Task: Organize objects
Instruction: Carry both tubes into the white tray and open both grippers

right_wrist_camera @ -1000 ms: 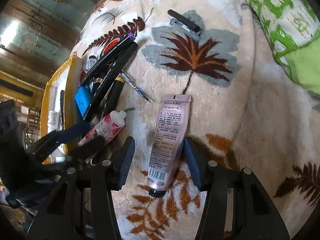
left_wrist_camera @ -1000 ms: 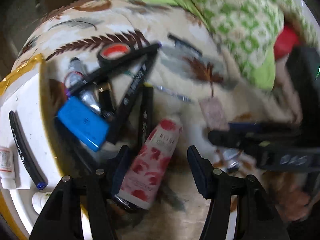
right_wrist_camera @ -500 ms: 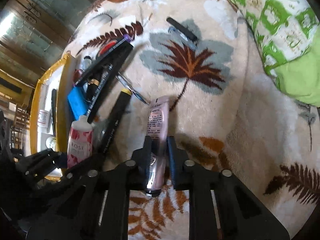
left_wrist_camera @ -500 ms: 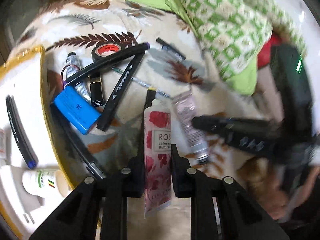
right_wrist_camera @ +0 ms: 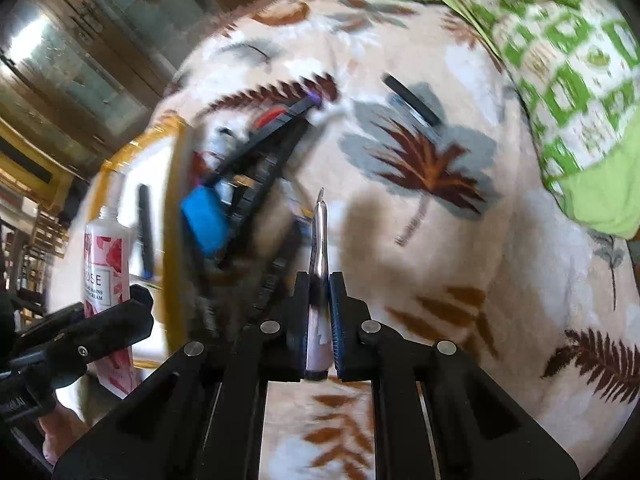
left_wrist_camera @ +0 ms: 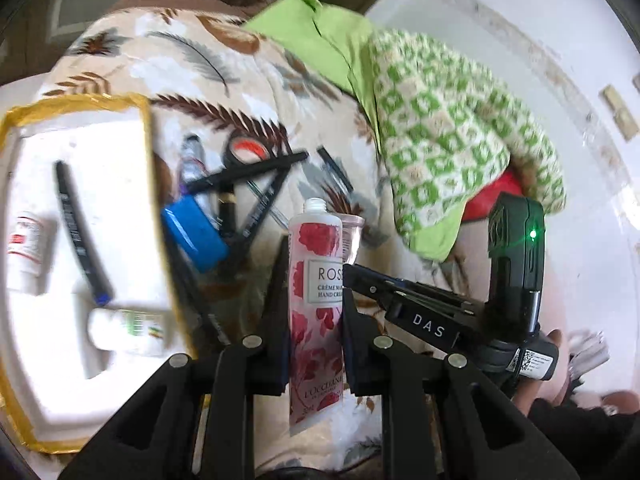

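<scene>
Lifted off the leaf-print blanket point(right_wrist_camera: 460, 240) since before: rose hand cream tube point(left_wrist_camera: 318, 300) clamped in left gripper point(left_wrist_camera: 314, 304), pink tube point(right_wrist_camera: 319, 280) edge-on, pinched in right gripper point(right_wrist_camera: 319, 320).

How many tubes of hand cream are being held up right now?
2. The rose-patterned tube is clamped in the left claw; the pale pink tube, seen edge-on, is clamped in the right claw. Others may be hidden in the clutter.

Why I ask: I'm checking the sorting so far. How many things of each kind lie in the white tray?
Black pen: 1
White containers: 2, the red-labelled container and the green-labelled container
Total: 3 in the white tray
</scene>
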Demonstrator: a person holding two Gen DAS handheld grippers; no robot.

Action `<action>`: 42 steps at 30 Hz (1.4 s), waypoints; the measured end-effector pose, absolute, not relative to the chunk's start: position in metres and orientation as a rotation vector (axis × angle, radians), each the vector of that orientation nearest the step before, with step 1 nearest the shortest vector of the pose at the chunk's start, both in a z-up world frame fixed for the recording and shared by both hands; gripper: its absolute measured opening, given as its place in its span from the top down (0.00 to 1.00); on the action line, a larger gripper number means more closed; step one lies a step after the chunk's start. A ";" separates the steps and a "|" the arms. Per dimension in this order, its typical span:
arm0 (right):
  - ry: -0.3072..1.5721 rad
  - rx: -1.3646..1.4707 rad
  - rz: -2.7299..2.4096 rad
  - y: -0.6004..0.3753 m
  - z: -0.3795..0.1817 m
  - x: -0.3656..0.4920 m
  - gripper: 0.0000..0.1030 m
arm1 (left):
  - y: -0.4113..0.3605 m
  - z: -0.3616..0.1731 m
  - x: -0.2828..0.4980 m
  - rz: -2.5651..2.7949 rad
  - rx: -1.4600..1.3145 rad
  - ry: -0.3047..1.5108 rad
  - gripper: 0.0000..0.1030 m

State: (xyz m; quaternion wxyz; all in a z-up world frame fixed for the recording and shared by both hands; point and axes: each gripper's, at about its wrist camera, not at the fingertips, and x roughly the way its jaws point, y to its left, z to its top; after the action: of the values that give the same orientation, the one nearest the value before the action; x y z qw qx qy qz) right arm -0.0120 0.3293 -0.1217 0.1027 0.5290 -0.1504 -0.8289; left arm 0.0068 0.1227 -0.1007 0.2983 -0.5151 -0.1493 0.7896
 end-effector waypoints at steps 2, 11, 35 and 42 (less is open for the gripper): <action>-0.464 1.510 -2.426 0.317 -0.111 -0.014 0.91 | 0.107 -0.091 0.006 2.125 -1.360 -0.420 0.82; -0.523 1.351 -2.297 0.263 -0.079 -0.020 0.91 | -0.015 -0.085 0.001 2.250 -1.278 -0.752 0.82; -0.196 1.530 -2.181 0.155 -0.129 -0.095 0.92 | -0.056 -0.139 -0.064 2.506 -1.532 -0.597 0.81; -0.154 1.561 -2.193 0.141 -0.144 -0.104 0.92 | -0.048 -0.153 -0.098 2.509 -1.594 -0.510 0.81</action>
State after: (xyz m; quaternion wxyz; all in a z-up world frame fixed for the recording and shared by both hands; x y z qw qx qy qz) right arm -0.1043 0.1413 -0.1441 0.2208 0.5647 -0.0558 -0.7933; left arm -0.0978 -0.0477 -0.1527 0.0629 -0.5275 -0.1688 0.8303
